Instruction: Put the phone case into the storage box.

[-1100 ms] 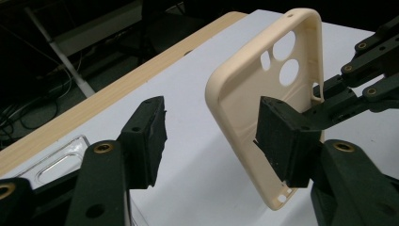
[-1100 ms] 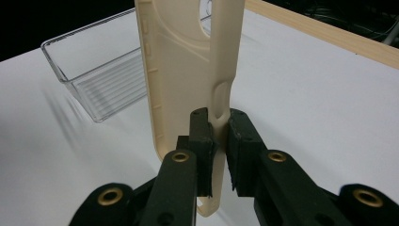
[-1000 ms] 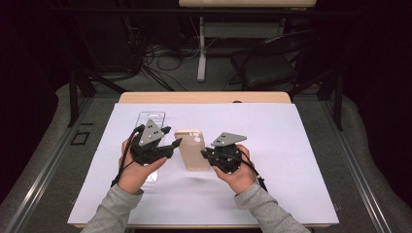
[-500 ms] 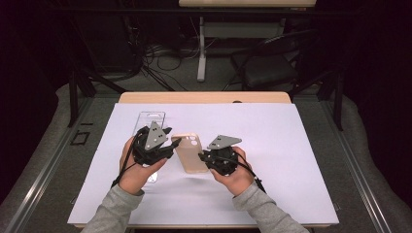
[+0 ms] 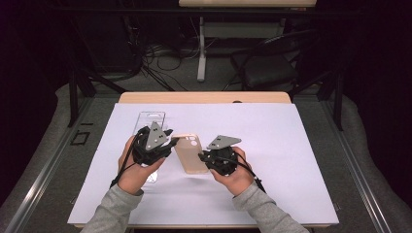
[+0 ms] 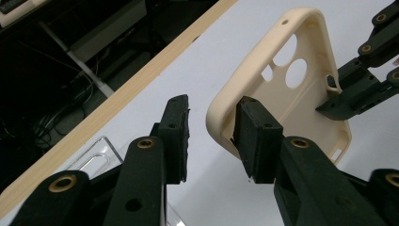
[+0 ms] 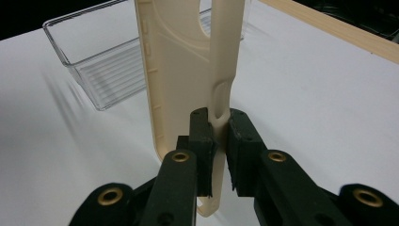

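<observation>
Clear plastic tray (image 5: 151,121) at ten o'clock on the white table cover (image 5: 291,145), left gripper (image 5: 171,141) just closing, one pad inside the cream phone case (image 5: 190,154), other outside, not yet pinching, right gripper (image 5: 203,159) clamped on the case's three-o'clock side wall.

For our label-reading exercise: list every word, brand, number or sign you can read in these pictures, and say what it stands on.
None can be read: the cream phone case, the clear plastic tray, the white table cover and both claws bear no legible words, numbers or signs.
</observation>
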